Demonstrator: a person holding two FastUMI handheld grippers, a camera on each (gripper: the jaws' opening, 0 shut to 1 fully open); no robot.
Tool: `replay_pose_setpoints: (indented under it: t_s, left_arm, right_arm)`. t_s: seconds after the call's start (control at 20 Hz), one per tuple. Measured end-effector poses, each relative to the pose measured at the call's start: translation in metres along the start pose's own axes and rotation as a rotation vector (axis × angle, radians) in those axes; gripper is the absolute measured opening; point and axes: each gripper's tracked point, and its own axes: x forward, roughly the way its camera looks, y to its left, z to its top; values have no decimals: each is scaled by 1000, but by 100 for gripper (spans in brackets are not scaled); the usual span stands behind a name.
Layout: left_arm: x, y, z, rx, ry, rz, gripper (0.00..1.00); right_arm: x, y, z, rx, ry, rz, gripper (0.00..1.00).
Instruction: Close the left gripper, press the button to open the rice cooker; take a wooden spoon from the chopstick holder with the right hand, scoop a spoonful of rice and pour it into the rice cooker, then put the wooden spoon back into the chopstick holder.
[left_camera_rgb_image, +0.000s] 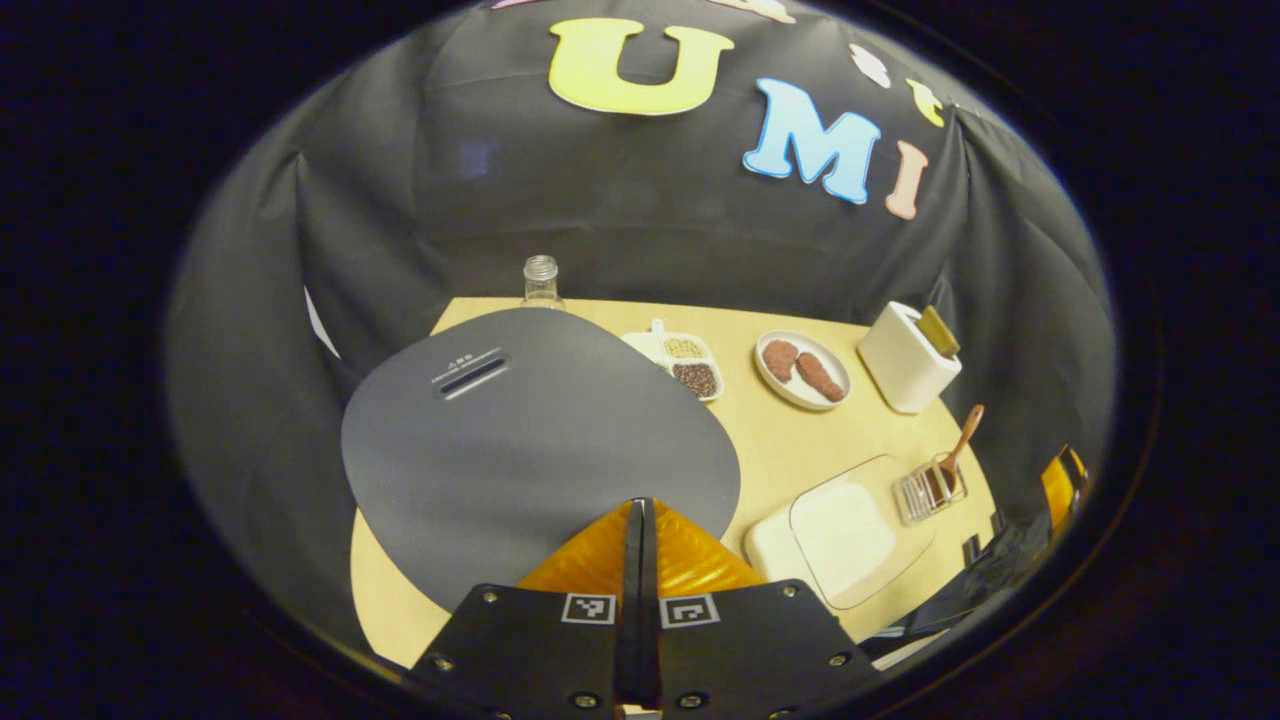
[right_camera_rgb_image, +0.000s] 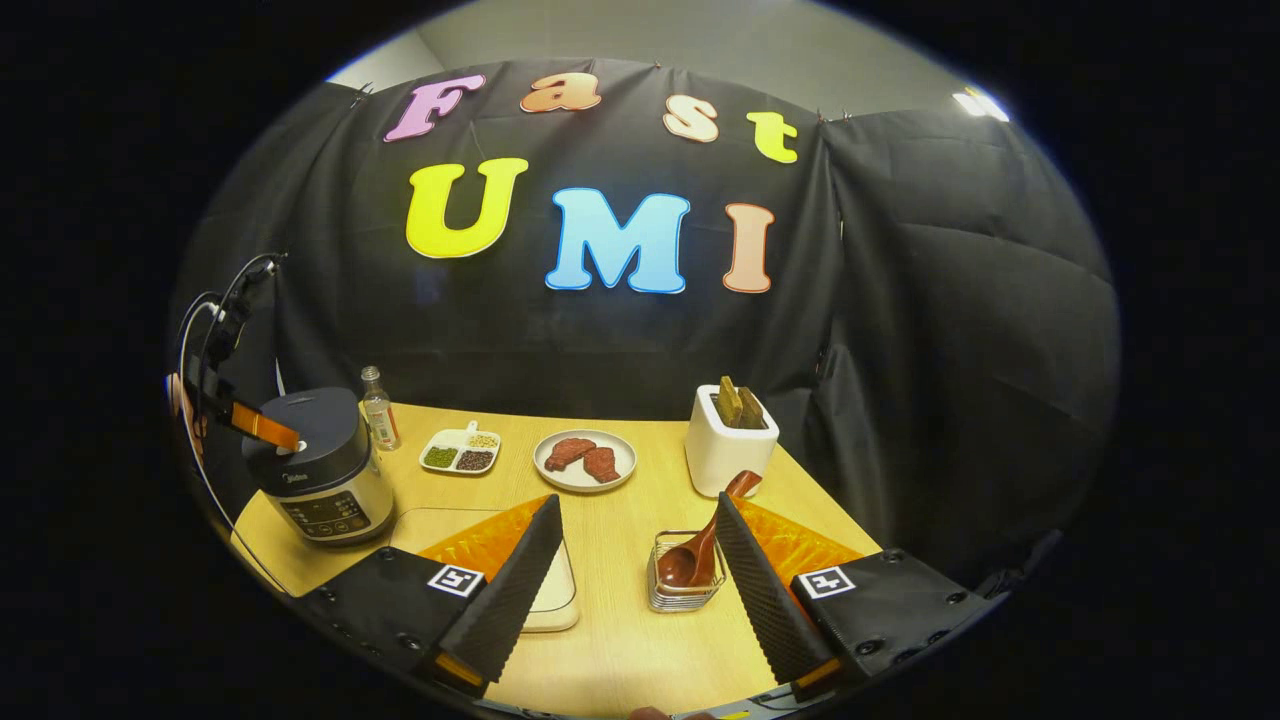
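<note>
The rice cooker's grey lid (left_camera_rgb_image: 540, 440) lies closed right under my left gripper (left_camera_rgb_image: 640, 508), which is shut with nothing between its orange fingers. In the right gripper view the rice cooker (right_camera_rgb_image: 320, 480) stands at the table's left, and the left gripper (right_camera_rgb_image: 293, 441) rests its tip on the lid's front edge. My right gripper (right_camera_rgb_image: 636, 500) is open, a little short of the wire chopstick holder (right_camera_rgb_image: 685, 580). The wooden spoon (right_camera_rgb_image: 700, 550) stands in that holder, bowl down, handle leaning toward the right finger. A white rice box (left_camera_rgb_image: 840, 540) lies between cooker and holder.
Along the back of the wooden table (right_camera_rgb_image: 620, 640) stand a small bottle (right_camera_rgb_image: 377, 408), a divided dish of beans (right_camera_rgb_image: 460, 452), a plate with two pieces of meat (right_camera_rgb_image: 585, 460) and a white toaster holding toast (right_camera_rgb_image: 730, 445). Black cloth walls close in behind and to the right.
</note>
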Motion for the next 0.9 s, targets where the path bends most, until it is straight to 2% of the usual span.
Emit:
replay_pose_setpoints:
  t_s: [0.2, 0.35, 0.45, 0.55, 0.65, 0.7, 0.75, 0.85, 0.9]
  left_arm:
    - [-5, 1, 9, -52, 6, 117, 2]
    - [-19, 0, 28, -55, -34, 189, 2]
    - [-41, 5, 56, -38, -138, 258, 2]
    - [-68, 16, 97, -35, -292, 361, 2]
    - [-104, 27, 128, -60, -427, 485, 2]
    - [-119, 27, 138, -79, -495, 512, 2]
    - [-133, 21, 145, -101, -554, 498, 2]
    - [-157, -5, 145, -164, -635, 416, 0]
    - [-163, -9, 142, -196, -657, 387, 10]
  right_arm:
    - [23, -25, 6, 43, 18, 18, 98]
    - [38, -45, 9, 69, 26, 17, 98]
    - [47, -56, 9, 82, 37, 14, 98]
    - [55, -67, 6, 87, 50, 6, 98]
    - [62, -75, -2, 99, 77, 10, 98]
    - [68, -76, -7, 99, 95, 16, 98]
    - [73, -77, -15, 94, 121, 18, 98]
    - [79, -76, -26, 95, 155, 41, 98]
    - [82, -76, -28, 98, 163, 52, 98]
